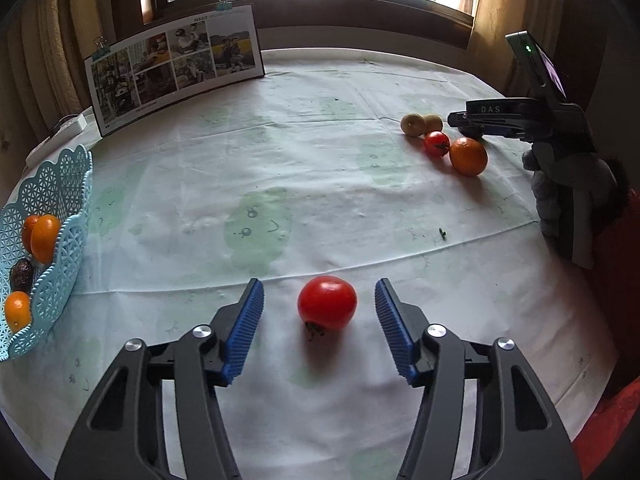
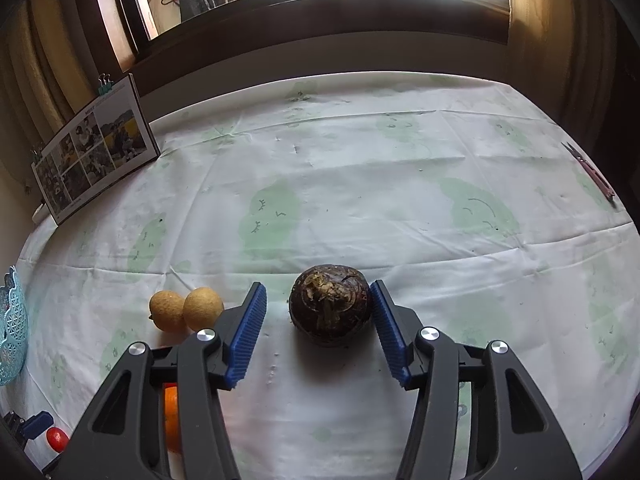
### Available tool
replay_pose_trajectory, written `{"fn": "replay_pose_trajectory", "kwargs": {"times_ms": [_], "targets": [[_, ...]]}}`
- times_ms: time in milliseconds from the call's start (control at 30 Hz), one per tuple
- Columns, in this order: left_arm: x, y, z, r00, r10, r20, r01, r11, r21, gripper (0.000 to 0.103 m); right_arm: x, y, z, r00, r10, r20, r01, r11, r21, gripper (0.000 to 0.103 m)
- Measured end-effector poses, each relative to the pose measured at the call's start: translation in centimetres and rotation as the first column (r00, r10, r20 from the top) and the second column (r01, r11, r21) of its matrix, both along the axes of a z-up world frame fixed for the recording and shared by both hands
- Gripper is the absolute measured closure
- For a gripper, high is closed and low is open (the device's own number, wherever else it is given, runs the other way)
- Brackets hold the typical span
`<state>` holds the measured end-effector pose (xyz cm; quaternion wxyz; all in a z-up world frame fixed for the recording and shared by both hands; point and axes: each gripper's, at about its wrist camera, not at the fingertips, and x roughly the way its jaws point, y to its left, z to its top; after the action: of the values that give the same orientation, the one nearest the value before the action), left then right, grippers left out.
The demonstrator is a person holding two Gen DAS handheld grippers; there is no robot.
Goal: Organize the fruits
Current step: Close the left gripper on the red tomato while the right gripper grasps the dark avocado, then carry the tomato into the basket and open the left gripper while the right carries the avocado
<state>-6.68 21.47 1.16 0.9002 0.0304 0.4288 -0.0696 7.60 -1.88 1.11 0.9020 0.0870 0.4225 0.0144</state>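
My left gripper [image 1: 319,312] is open, its blue pads on either side of a red tomato [image 1: 327,303] lying on the tablecloth, not touching it. A light blue lattice basket [image 1: 52,240] at the left edge holds oranges and a dark fruit. Far right lie two tan round fruits [image 1: 421,123], a small tomato [image 1: 437,144] and an orange [image 1: 468,156], beside the right gripper body [image 1: 520,120]. My right gripper [image 2: 318,316] is open around a dark brown wrinkled fruit [image 2: 330,310], whose right side touches or nearly touches the right pad. The two tan fruits [image 2: 186,309] lie just left of it.
A clipped photo board [image 1: 176,64] leans at the table's back left. Small scissors [image 2: 588,168] lie near the right table edge. A gloved hand [image 1: 560,200] holds the right gripper. The pale green-patterned tablecloth [image 1: 320,160] covers the round table.
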Motion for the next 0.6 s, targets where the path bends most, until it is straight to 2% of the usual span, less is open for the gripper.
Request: {"fn": "replay_pose_trajectory", "kwargs": {"times_ms": [100,167,233,433,600], "targets": [[-0.1,-0.3,-0.3,1.0,-0.003,-0.004,0.003,1.0,0.007,0.058,0.0,-0.1,0.0,1.0,-0.003,-0.001,0.003,1.0,-0.004,0.055],[-0.1,-0.2,-0.3,1.0,0.005,-0.001,-0.005,1.0,0.002,0.069,-0.1,-0.2,0.0,1.0,-0.006,-0.001,0.006,1.0,-0.005,0.059],[-0.1,-0.1,-0.2,1.0,0.013,0.001,-0.013,1.0,-0.004,0.074,-0.1,-0.4,0.0,1.0,-0.01,0.0,0.01,1.0,0.0,0.062],[-0.2,-0.3,0.3,1.0,0.013,0.019,-0.013,1.0,0.001,0.074,-0.2,-0.7,0.0,1.0,-0.01,0.001,0.01,1.0,0.01,0.062],[-0.2,0.3,1.4,0.998,0.047,0.052,-0.047,0.999,0.002,0.074,-0.5,-1.2,0.6,1.0,-0.027,0.017,0.026,0.999,0.027,0.062]]}}
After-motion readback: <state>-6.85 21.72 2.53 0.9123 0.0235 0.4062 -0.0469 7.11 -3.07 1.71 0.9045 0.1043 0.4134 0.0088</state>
